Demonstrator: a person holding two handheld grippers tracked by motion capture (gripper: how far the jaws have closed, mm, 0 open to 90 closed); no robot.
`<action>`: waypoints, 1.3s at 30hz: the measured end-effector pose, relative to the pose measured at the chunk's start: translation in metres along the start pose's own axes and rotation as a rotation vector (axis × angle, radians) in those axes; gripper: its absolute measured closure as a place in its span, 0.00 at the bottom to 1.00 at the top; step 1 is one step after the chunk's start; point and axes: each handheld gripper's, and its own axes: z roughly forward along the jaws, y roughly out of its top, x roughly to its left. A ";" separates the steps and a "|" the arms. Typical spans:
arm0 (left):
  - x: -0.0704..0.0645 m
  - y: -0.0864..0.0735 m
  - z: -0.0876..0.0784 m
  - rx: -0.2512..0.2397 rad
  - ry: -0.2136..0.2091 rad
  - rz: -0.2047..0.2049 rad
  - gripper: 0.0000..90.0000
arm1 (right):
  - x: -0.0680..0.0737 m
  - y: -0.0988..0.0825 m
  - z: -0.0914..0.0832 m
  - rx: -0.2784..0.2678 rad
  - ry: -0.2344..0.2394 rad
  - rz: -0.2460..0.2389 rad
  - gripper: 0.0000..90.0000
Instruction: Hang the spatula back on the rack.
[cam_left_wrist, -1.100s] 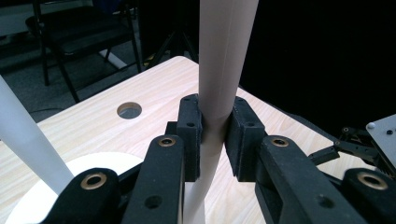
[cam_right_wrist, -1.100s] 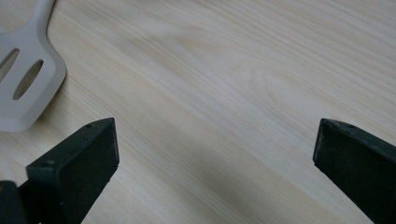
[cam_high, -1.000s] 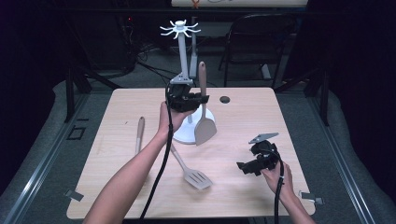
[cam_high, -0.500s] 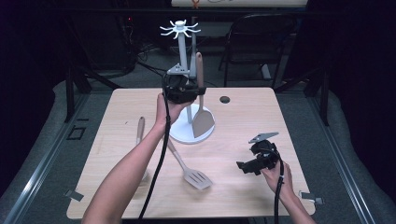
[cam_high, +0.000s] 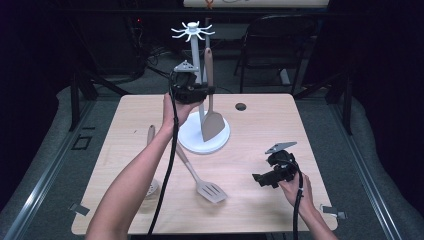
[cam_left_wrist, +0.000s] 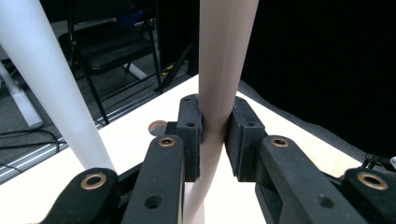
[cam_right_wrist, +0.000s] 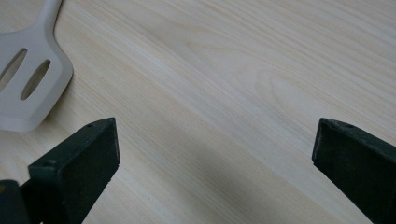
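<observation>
My left gripper (cam_high: 202, 92) is shut on the handle of a beige solid spatula (cam_high: 212, 125), which it holds upright with the blade hanging over the round base of the white hook stand (cam_high: 194, 141). In the left gripper view both pads (cam_left_wrist: 191, 135) squeeze the spatula handle (cam_left_wrist: 224, 70), and the stand's pole (cam_left_wrist: 51, 93) rises just to the left. The handle's top reaches close below the stand's hooks (cam_high: 192, 31). My right gripper (cam_high: 258, 178) rests low at the table's right front, open with bare wood between its jaws (cam_right_wrist: 215, 158).
A slotted spatula (cam_high: 201, 178) lies on the wooden table (cam_high: 260, 130) in front of the stand; its head (cam_right_wrist: 28, 88) lies left of the right gripper. Another long-handled utensil (cam_high: 151, 136) lies at the left, partly under my forearm. A folding chair (cam_high: 280, 40) stands behind the table.
My left gripper has lifted the solid spatula upward beside the stand's pole, nearer the hooks. The right gripper has kept still.
</observation>
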 end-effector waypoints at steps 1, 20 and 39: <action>0.000 0.003 0.000 -0.001 0.000 0.004 0.86 | 0.000 0.000 0.000 0.003 -0.005 0.000 0.00; 0.010 0.022 -0.005 -0.012 -0.018 -0.033 0.85 | 0.000 0.001 0.001 0.025 -0.004 -0.020 0.01; 0.024 0.020 -0.004 0.001 -0.015 -0.078 0.85 | 0.002 0.000 0.002 0.026 0.010 -0.018 0.01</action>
